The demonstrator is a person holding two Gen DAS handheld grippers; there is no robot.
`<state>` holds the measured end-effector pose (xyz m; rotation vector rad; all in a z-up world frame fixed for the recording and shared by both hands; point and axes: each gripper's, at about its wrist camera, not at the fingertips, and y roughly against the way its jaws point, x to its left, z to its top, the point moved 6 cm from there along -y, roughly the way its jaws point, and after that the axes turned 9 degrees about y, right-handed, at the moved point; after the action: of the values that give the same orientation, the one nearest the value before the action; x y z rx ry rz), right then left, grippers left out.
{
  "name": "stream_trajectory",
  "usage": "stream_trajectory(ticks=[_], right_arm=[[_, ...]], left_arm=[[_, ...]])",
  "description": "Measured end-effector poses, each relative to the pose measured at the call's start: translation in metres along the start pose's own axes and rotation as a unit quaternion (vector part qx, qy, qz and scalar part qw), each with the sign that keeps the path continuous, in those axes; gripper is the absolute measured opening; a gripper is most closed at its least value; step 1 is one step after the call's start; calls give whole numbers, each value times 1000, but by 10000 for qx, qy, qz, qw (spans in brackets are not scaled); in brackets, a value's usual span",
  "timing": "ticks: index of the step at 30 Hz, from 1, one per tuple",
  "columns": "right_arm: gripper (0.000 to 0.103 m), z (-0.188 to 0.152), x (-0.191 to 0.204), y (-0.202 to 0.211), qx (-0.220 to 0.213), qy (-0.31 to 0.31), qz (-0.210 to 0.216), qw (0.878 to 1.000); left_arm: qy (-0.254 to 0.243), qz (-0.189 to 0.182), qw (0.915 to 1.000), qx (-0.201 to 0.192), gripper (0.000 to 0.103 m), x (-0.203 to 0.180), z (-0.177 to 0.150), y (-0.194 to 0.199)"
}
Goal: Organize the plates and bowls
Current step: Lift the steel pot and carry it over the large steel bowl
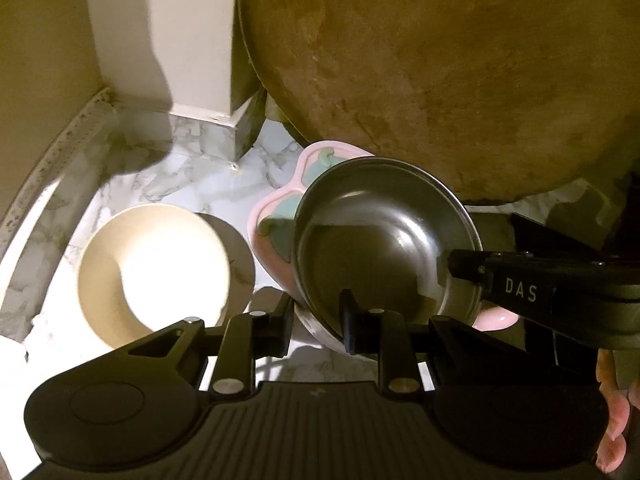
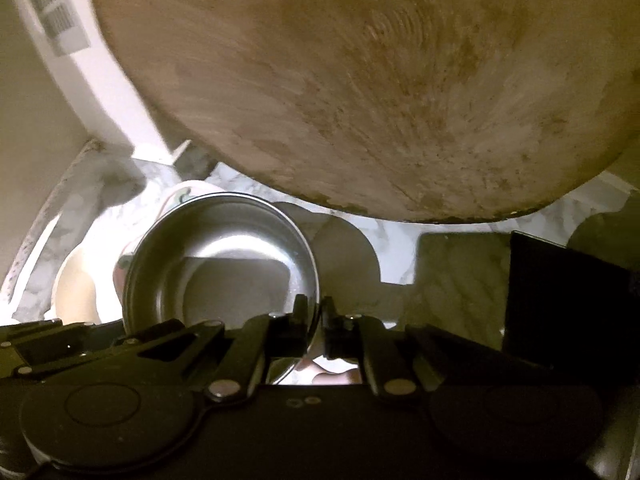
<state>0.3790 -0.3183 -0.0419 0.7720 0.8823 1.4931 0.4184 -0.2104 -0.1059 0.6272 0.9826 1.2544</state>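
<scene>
A: What's on the marble counter (image 1: 192, 184), from the left?

B: A cream round ceramic bowl (image 1: 154, 276), empty. Next, a pink strawberry-shaped plate (image 1: 276, 216), mostly hidden beneath a shiny round steel bowl (image 1: 384, 236), also empty.

A: Who holds the steel bowl?

B: The left gripper (image 1: 316, 316) pinches its near rim, fingers narrow; the right gripper (image 2: 315, 322) clamps its right rim. It seems lifted, tilted. A big round wooden board (image 1: 440, 60) is cut off above. "DAS" shows on the right gripper.
</scene>
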Motion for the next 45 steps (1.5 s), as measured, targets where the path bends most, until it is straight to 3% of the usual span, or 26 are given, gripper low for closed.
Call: stream_trajectory(ticks=[11, 24, 33, 45], right_arm=[[8, -20, 54, 58, -218, 388, 217, 9988], [8, -36, 172, 99, -433, 1206, 597, 9900], [8, -42, 264, 109, -457, 1844, 879, 9779], [8, -32, 386, 112, -623, 2473, 1264, 9586]], left_arm=[[-15, -35, 9997, -238, 22, 36, -27, 76], [513, 325, 9965, -574, 22, 130, -63, 156], [1083, 645, 9896, -692, 23, 207, -80, 200], [1722, 1068, 9740, -1012, 23, 315, -91, 247]])
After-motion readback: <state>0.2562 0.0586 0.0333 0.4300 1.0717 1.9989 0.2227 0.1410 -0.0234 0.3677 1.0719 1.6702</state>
